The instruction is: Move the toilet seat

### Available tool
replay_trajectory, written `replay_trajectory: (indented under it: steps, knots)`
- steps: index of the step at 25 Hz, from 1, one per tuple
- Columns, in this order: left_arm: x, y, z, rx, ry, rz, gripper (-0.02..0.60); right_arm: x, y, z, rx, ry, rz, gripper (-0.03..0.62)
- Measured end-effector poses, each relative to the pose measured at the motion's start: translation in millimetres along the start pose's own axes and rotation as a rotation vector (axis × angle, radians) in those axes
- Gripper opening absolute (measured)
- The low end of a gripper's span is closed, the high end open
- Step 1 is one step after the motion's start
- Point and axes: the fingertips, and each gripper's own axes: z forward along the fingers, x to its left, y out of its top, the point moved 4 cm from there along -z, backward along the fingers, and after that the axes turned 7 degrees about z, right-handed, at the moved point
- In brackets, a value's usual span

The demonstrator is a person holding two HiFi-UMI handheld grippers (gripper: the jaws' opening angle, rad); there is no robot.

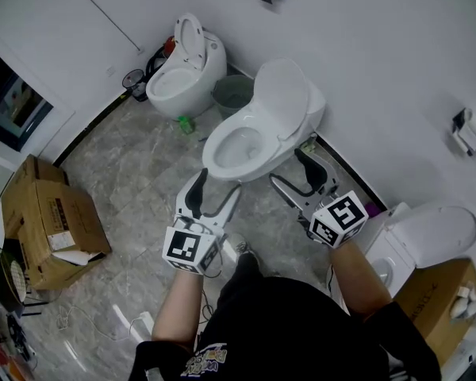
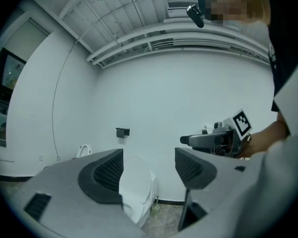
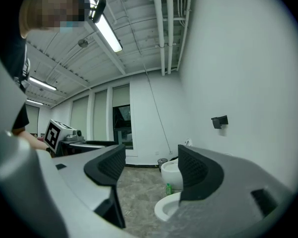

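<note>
Toilet seat (image 1: 279, 100) is raised, leaning back against the tank of the middle toilet, its long axis running up and away from the bowl (image 1: 232, 148). Bowl rim is bare. Right gripper (image 1: 296, 175) is just beside the bowl's right flank and nearer the seat; the seat lies ahead and slightly left of it. Left gripper (image 1: 213, 195) is at the bowl's front. Both have their jaws spread, nothing between them.
</note>
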Motion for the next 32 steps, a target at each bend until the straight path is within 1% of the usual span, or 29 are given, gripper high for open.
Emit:
replay_trajectory:
  steps: [3, 6, 9, 12, 15, 16, 22, 24, 27, 32]
  knots:
    - [38, 0, 20, -0.012, -0.001, -0.003, 0.296, -13, 5, 39, 0.008, -0.005, -0.007, 0.333]
    - [78, -8, 37, -0.030, -0.003, -0.003, 0.296, -26, 14, 78, 0.009, -0.013, -0.009, 0.342]
    - [109, -10, 54, -0.014, -0.016, -0.022, 0.296, -36, 23, 113, 0.025, -0.016, -0.029, 0.348]
    - [139, -15, 67, -0.027, -0.009, -0.033, 0.296, -45, 25, 144, 0.036, -0.019, -0.040, 0.354]
    - [164, -15, 74, 0.004, -0.007, -0.057, 0.296, -53, 26, 171, 0.041, -0.020, -0.046, 0.356]
    - [171, -16, 78, 0.002, 0.001, -0.059, 0.296, -56, 27, 178, 0.042, -0.019, -0.048, 0.356]
    - [209, -24, 91, -0.014, 0.047, -0.076, 0.295, -77, 31, 221, 0.041, 0.000, -0.044, 0.356]
    - [218, -27, 99, -0.003, 0.065, -0.086, 0.295, -87, 33, 234, 0.045, 0.013, -0.042, 0.356]
    - [225, -28, 117, 0.023, 0.107, -0.098, 0.295, -107, 38, 247, 0.060, 0.048, -0.048, 0.356]
    - [230, -32, 151, 0.036, 0.181, -0.085, 0.295, -148, 43, 271, 0.067, 0.130, -0.043, 0.359]
